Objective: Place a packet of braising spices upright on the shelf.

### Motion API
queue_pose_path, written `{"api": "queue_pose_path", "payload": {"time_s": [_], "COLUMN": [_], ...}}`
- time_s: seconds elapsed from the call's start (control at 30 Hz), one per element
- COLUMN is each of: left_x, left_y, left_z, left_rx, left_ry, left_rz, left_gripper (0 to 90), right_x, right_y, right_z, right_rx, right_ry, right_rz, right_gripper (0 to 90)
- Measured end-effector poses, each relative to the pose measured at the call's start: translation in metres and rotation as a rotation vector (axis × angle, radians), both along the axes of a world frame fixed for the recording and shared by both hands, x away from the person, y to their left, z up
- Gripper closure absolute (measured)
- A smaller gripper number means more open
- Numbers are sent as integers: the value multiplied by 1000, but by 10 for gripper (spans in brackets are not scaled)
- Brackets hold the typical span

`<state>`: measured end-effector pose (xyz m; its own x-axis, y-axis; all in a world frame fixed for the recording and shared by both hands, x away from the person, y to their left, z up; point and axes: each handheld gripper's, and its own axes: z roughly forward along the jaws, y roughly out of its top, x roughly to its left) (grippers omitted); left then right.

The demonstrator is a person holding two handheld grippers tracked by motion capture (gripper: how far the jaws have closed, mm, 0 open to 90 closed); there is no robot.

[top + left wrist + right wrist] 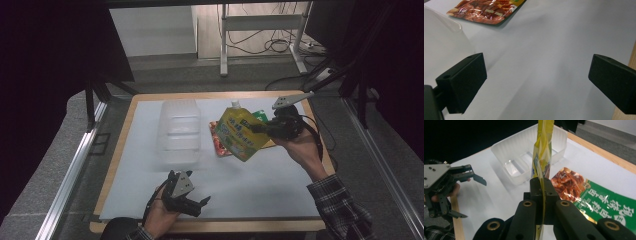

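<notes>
Keep your right hand-held gripper (264, 128) pinched tight on the yellow pouch (239, 133), carry it toward nine o'clock above the clear tub (179, 131), left hand-held gripper (192, 204) open.

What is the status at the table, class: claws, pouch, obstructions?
Right claw shut on yellow pouch, lifted. Left claw open, empty, near front edge. Clear tub empty, path to it unobstructed. Green packet flat on table.

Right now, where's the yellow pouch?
In the high view the yellow pouch hangs right of centre, clamped by the right gripper above the snack bag, beside the clear tub.
</notes>
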<state>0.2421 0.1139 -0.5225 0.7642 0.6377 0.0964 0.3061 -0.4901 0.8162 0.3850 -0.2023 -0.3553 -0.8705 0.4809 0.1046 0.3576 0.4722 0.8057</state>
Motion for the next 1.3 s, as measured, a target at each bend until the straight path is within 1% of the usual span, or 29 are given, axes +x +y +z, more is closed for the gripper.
{"api": "queue_pose_path", "payload": {"time_s": [0.07, 0.2, 0.33, 0.4, 0.43, 0.57, 0.6, 0.7, 0.73, 0.77, 0.8, 0.9, 0.93, 1.0, 1.07, 1.2, 1.23, 1.27, 1.3], "left_x": [-1, -1, -2, -2, -2, -3, -3, -3, -3, -3, -3, -3, -3, -3, -3, -3, -3, -3, -3], "left_y": [1, 1, 2, 2, 2, 2, 1, 1, 0, 0, 0, 0, -1, -1, -1, -2, -2, -2, -2], "left_z": [0, 0, -1, -1, -1, -1, -1, -1, -1, -1, -2, -2, -2, -2, -2, -2, -2, -2, -2], "left_rx": [-1, 1, 6, 8, 9, 11, 11, 13, 14, 14, 14, 14, 14, 15, 16, 16, 16, 12, 12], "left_ry": [3, 4, 6, 7, 7, 8, 7, 6, 7, 7, 7, 6, 7, 8, 8, 10, 10, 10, 10], "left_rz": [3, 2, 2, 2, 2, -1, -4, -4, -6, -6, -7, -8, -9, -12, -14, -18, -18, -16, -16], "left_gripper": [12, 12, 12, 12, 12, 12, 12, 12, 12, 12, 12, 12, 12, 12, 12, 12, 12, 11, 11], "right_x": [7, 12, 22, 23, 27, 34, 38, 41, 46, 46, 50, 54, 58, 60, 65, 74, 74, 78, 78], "right_y": [4, 9, 18, 19, 22, 25, 28, 30, 32, 32, 35, 37, 39, 39, 41, 45, 45, 47, 47], "right_z": [1, 2, 3, 3, 3, 4, 4, 5, 6, 6, 6, 6, 7, 6, 7, 8, 8, 8, 8], "right_rx": [7, 6, 8, 10, 14, 16, 15, 14, 11, 11, 8, 2, -1, 5, 12, 8, 8, 5, 5], "right_ry": [-3, -5, -7, -7, -10, -9, -14, -22, -28, -28, -30, -32, -33, -30, -29, -31, -31, -35, -35], "right_rz": [14, 23, 36, 37, 37, 33, 34, 37, 36, 36, 36, 36, 37, 37, 36, 34, 34, 33, 33], "right_gripper": [893, 893, 893, 893, 893, 893, 893, 893, 893, 893, 893, 893, 893, 893, 893, 893, 893, 893, 893]}}
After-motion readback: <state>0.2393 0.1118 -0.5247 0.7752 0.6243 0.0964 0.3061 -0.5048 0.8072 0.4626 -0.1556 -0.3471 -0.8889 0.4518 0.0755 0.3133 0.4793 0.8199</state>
